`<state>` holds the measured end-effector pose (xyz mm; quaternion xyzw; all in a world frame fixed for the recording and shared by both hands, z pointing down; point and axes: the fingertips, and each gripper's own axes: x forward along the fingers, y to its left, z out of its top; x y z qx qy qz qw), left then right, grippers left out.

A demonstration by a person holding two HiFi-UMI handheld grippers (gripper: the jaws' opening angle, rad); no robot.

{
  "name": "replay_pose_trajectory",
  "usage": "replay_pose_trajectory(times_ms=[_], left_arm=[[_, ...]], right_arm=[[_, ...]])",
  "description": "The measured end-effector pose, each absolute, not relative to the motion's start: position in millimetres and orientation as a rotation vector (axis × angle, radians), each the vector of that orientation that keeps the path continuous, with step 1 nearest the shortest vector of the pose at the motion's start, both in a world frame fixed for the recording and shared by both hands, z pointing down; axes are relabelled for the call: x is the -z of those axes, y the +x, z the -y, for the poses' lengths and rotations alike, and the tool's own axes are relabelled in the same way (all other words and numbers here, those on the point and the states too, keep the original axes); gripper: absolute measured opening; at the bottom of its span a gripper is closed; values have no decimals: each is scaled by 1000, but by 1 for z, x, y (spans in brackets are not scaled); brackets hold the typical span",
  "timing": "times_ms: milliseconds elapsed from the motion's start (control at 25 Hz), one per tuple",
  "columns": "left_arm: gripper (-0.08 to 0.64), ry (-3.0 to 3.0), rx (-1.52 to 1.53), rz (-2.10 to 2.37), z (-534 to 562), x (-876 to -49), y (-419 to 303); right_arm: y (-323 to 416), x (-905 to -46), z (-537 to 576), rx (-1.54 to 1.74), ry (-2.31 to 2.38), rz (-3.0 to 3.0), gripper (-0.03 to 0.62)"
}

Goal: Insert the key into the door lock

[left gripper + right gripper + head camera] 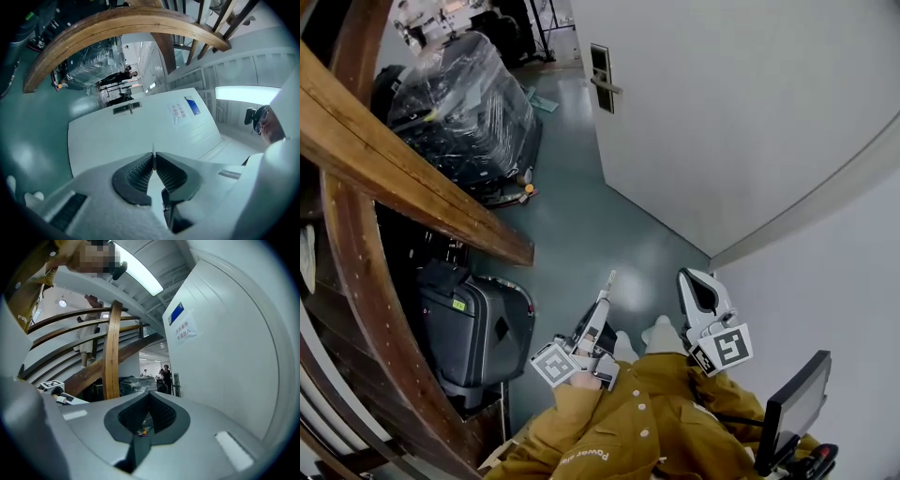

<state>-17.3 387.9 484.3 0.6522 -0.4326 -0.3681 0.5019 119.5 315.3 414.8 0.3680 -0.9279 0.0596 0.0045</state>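
In the head view the white door (741, 112) stands ahead on the right, with its dark lock plate and lever handle (602, 80) far off. My left gripper (602, 300) points level toward it, shut on a thin metal key (609, 281) whose blade sticks out past the tips. The left gripper view shows the key (153, 158) edge-on between the ribbed pads (140, 172), and the lock plate (126, 108) well beyond on the door. To the left gripper's right, my right gripper (694, 279) is shut with nothing in it. In the right gripper view its pads (161, 412) meet at the tip, and the lock (176, 383) is far ahead.
A curved wooden stair stringer (403, 178) runs along the left, over a black suitcase (473, 328). A plastic-wrapped load (464, 103) stands on the grey-green floor (581, 234) near the door. A paper sign (180, 110) hangs on the door. Distant people (165, 376) stand beyond.
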Motion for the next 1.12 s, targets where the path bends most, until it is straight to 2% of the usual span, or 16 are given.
replay_pose_trajectory(times_ms=[240,760,1120], left_arm=[[26,1574,861,1043,-345,-490,-32],[28,1594,852,1085,-142,-481,-55],[27,1541,900,1090,-54,-482,-80]], right_arm=[[107,-422,-272,-215,1170,2887,6],[84,-425,-70,-180,1097,2909,6],[44,-424,11,-193,1026,2915,6]])
